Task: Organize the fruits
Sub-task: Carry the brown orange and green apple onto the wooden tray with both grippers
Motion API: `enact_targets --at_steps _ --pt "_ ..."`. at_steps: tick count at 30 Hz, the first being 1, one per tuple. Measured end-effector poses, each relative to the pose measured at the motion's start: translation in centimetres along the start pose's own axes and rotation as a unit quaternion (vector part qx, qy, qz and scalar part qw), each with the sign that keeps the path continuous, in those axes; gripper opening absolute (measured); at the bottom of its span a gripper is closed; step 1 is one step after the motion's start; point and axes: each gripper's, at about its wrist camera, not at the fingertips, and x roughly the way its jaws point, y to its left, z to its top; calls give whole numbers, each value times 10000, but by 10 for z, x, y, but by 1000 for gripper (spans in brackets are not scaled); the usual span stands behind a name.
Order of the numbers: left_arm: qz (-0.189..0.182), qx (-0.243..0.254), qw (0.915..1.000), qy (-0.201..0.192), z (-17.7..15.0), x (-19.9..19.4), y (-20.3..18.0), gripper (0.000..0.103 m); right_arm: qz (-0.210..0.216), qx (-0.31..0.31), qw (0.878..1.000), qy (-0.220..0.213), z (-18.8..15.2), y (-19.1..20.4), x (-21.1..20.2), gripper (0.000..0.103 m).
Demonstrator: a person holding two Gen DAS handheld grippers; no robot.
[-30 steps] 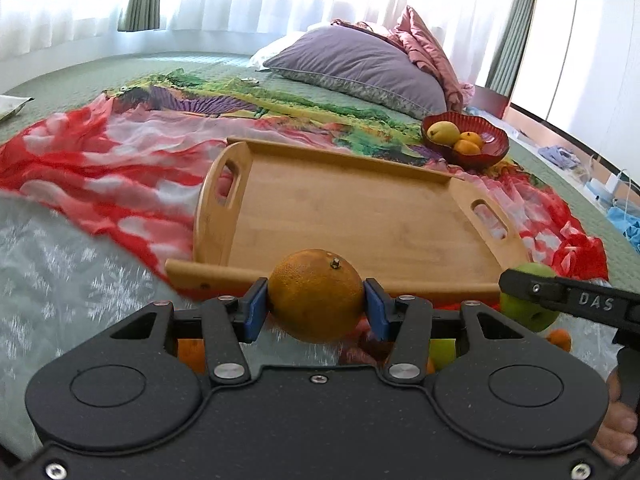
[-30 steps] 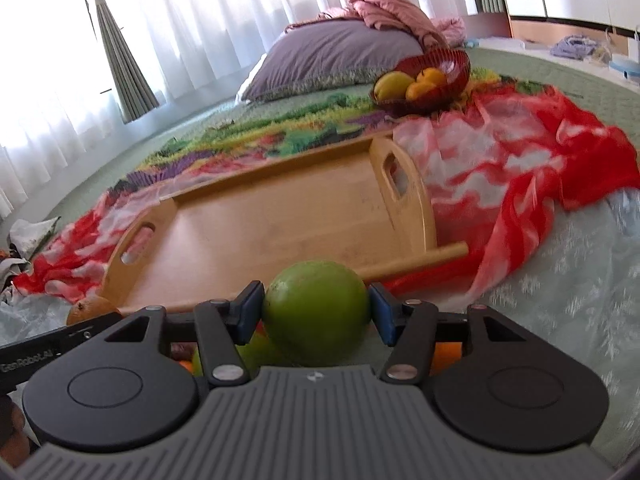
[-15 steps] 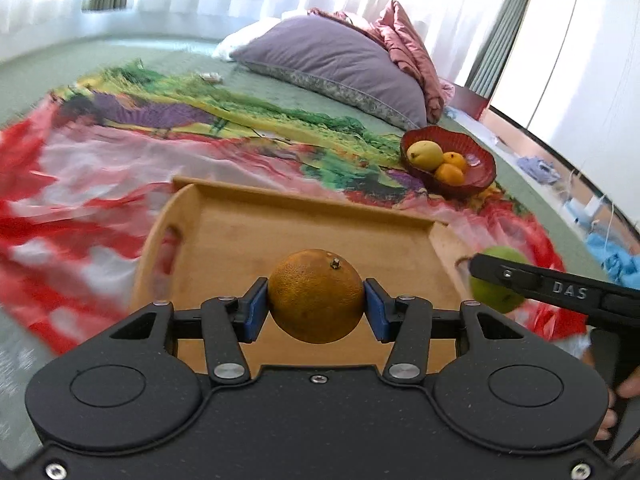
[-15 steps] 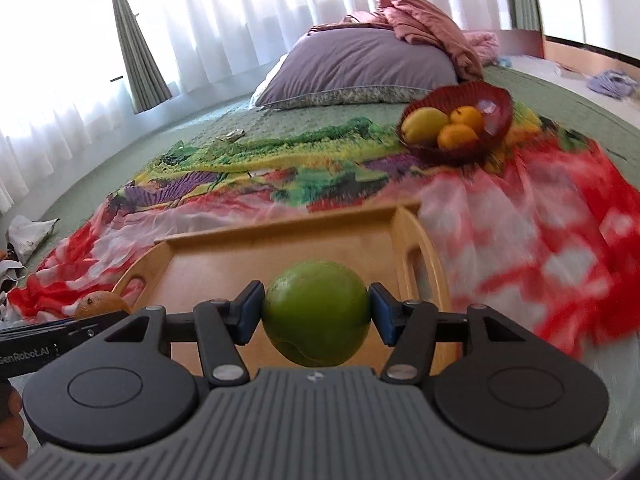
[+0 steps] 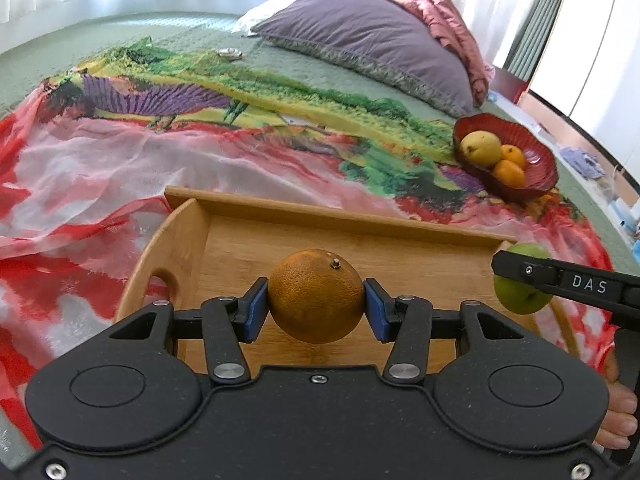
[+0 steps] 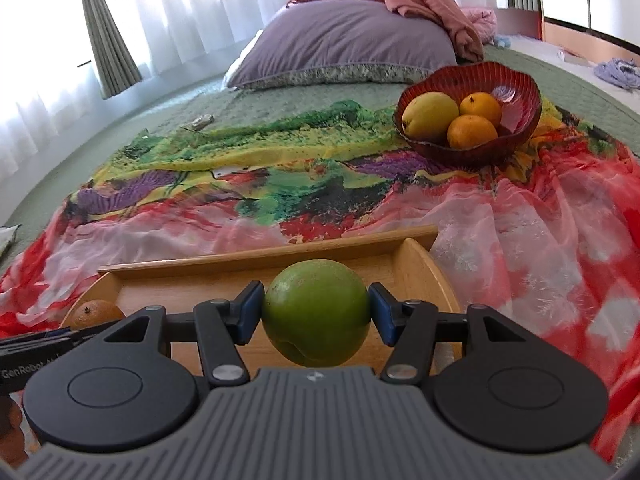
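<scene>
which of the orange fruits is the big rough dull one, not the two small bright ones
The orange clamped in the left tongs over the wooden tray. It is larger, darker and rough-skinned; the two smaller bright ones sit in the red bowl.

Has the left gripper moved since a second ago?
Yes. The left gripper, shut on the orange, has advanced over the wooden tray toward the red bowl.

The right gripper (image 6: 316,312) clamps a green apple (image 6: 316,312) above the wooden tray (image 6: 432,276). Beyond, a red bowl (image 6: 516,96) holds three fruits.
</scene>
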Motion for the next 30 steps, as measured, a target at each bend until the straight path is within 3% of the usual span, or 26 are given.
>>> enact_targets --at_steps 9,30 --pt "1 48 10000 43 0 21 2 48 -143 -146 9997 157 -3 4 24 60" --pt "-18 158 9999 20 -1 28 0 48 -150 -201 9994 230 -5 5 32 60"
